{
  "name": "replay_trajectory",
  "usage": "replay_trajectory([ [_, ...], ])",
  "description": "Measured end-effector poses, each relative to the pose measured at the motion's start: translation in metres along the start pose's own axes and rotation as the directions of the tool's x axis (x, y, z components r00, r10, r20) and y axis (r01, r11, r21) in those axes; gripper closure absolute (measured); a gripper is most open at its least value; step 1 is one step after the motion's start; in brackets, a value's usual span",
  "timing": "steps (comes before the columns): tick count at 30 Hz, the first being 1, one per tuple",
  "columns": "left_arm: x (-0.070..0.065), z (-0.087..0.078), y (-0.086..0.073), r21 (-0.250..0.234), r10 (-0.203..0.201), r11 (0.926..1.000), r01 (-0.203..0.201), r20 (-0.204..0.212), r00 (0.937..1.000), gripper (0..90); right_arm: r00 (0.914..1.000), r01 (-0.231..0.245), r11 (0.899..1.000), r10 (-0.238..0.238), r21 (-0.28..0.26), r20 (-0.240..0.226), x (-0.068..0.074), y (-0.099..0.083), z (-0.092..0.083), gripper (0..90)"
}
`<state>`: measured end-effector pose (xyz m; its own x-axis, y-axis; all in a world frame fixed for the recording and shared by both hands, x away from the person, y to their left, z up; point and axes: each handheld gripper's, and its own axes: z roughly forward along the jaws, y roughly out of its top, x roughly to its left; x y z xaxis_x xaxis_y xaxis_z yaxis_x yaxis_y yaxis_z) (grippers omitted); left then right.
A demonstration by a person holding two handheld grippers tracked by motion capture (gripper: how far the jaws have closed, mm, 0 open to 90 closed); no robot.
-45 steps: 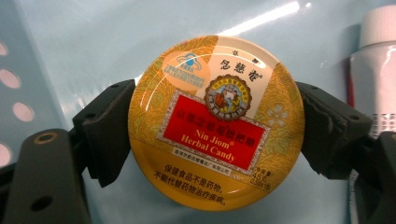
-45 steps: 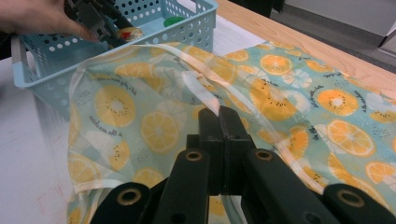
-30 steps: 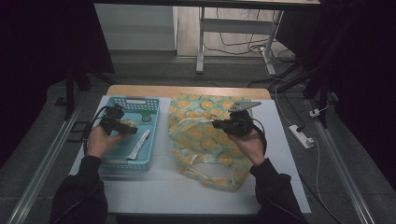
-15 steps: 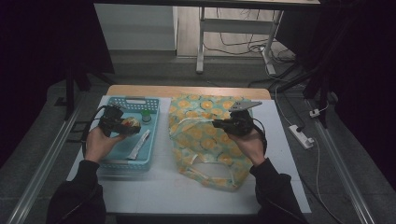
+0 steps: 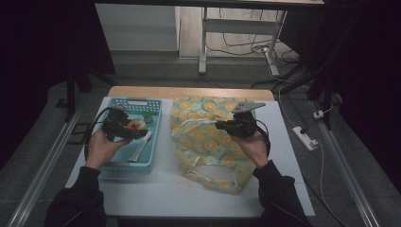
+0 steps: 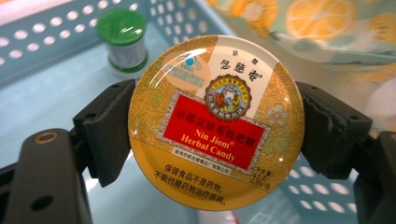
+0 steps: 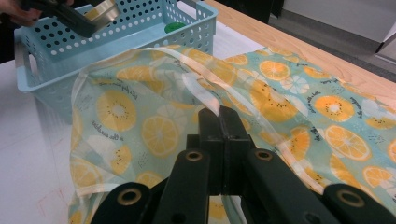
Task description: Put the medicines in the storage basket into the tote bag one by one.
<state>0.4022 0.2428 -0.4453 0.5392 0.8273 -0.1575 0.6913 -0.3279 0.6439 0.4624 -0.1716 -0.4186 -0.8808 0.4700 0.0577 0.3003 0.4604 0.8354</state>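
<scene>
The left gripper (image 5: 135, 128) has its two black jaws clamped on a round, flat candy tin (image 6: 215, 122), one ribbed pad on each side of the rim. The lid is glossy, gold and yellow with a red label reading "Nin Jiom Herbal Candy". In the high view the tin (image 5: 137, 126) sits in the gripper above the light blue plastic basket (image 5: 152, 161), which has perforated walls and cut-out handles. Just past the jaws, down on the basket floor, there's a little cylindrical bottle with a shiny green cap (image 6: 124, 38). A flat white packet (image 5: 140, 145) lies in the basket below the gripper.

The right gripper (image 5: 220, 125) is pinched fully together on the thin, crinkly fabric bag (image 5: 208, 142), right at a pale strap (image 7: 200, 91). It's a soft teal bag printed with orange slices, lying rumpled on the white tabletop (image 5: 170, 189), just beside the basket. A grey three-cornered plate (image 5: 248, 107) sits on top of that gripper.
</scene>
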Motion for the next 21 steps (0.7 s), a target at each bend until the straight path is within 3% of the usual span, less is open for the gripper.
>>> replay_trajectory([
  [12,-0.032,-0.01,0.006,-0.026,0.078,0.9967,-0.076,0.067,0.9947,20.3,1.0,-0.003,1.0,0.003,0.0,0.006,-0.001,0.0,-0.001,89.9],
  [21,-0.061,-0.01,0.013,-0.039,0.137,0.9903,-0.133,0.136,0.9813,20.3,1.0,-0.002,1.0,0.002,0.001,0.009,-0.001,0.0,-0.001,90.0],
])
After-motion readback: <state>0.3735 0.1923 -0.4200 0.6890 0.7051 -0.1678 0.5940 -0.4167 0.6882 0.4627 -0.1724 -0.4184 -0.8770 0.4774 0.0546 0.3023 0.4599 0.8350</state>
